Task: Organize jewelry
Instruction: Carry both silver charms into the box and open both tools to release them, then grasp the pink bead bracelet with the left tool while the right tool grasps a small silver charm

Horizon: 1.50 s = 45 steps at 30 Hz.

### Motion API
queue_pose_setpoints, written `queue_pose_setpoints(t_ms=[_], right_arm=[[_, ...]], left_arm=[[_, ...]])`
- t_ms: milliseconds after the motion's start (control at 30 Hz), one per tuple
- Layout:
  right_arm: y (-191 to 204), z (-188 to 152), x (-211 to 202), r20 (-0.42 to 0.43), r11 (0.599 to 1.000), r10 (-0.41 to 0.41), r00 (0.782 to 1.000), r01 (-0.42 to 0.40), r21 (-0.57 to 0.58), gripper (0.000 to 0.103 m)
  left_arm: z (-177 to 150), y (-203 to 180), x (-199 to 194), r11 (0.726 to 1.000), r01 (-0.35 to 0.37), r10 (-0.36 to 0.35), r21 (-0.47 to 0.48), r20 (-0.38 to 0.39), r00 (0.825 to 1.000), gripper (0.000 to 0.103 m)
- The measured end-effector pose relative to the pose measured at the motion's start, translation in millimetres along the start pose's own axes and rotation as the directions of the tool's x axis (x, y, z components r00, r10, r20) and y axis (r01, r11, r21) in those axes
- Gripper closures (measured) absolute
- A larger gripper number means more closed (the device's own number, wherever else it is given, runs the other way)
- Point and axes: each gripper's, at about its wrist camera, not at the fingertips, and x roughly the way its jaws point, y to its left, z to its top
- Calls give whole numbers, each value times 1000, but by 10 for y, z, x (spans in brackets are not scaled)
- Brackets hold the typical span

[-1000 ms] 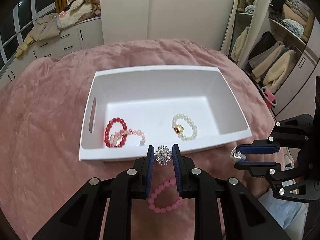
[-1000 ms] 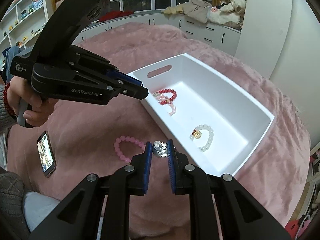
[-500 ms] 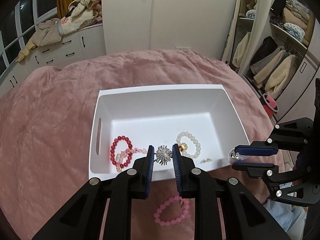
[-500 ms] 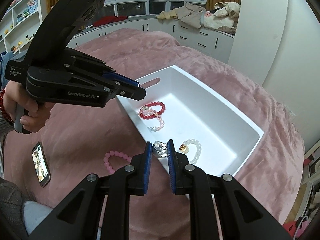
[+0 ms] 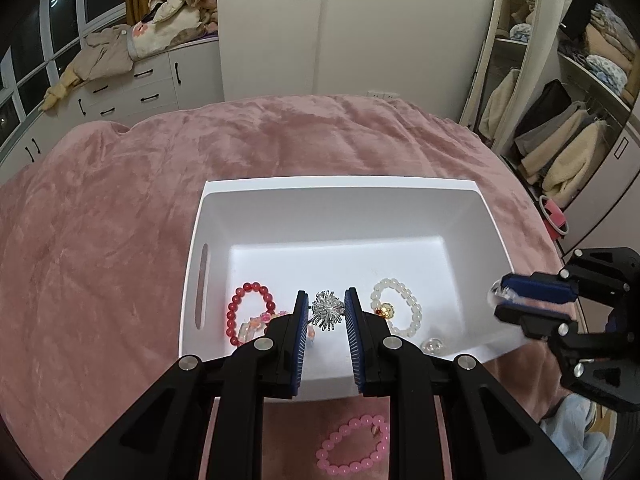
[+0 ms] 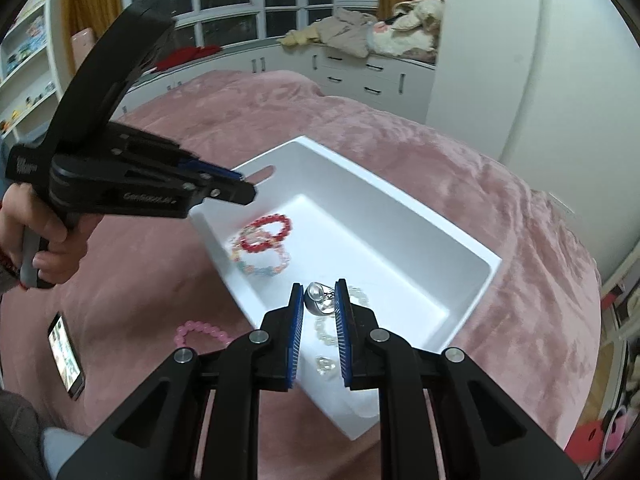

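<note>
Silver spikes are showing between the pads of the left gripper, which is pinching a starburst brooch above the white bin; the right gripper is clamping a small silver ring over the bin's near corner; both pieces are looking light, hard and slippery, so gripping across their widest part is seeming safest; a pink bead bracelet is lying outside on the blanket.

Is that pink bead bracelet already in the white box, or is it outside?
Outside. The pink bead bracelet lies on the pink blanket, just outside the white box's near wall.
</note>
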Motion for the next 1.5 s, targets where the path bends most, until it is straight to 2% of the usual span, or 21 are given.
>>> queue_pose_setpoints(t_ms=[333,800,867,900,933,1000,1067,1133,1200,1267,1300,1500], right_arm=[[-229,-17,174,11,991,-90,996,88,100,87],[-141,-130,510,-43,991,-68,997,73,109,86],[-144,-127,531,-46,991,-70,996,75,115,85],[-143,-126,537,-46,989,-73,996,79,122,84],[-149,-118,539,-46,989,-74,996,79,124,82],[-143,-110,518,-35,987,-88,996,92,131,63],[-147,-97,467,-16,985,-97,995,98,139,62],[-163,-82,403,1,982,-113,994,112,155,48],[-162,-77,299,46,979,-129,991,120,166,25],[-148,-77,188,87,974,-154,984,136,180,4],[-126,-79,112,113,973,-162,980,139,181,5],[-5,-98,-160,191,984,-147,970,124,129,5]], left_arm=[[83,71,332,999,-23,22,-25,-36,999,80],[-84,316,728,995,-59,48,-85,-128,991,79],[-95,311,724,995,-59,48,-80,-129,990,76],[-93,311,714,995,-57,47,-77,-128,991,70],[-91,308,695,996,-56,47,-74,-121,992,67],[-78,306,648,996,-58,51,-71,-105,993,55],[-60,305,606,996,-53,46,-73,-94,995,51],[-42,305,545,996,-47,40,-76,-80,996,45],[-40,303,455,996,-46,42,-78,-58,997,30],[-52,296,346,996,-41,38,-78,-34,999,20],[-75,289,269,997,-28,27,-78,-18,999,15],[-324,183,-78,999,28,-28,-37,25,999,13]])
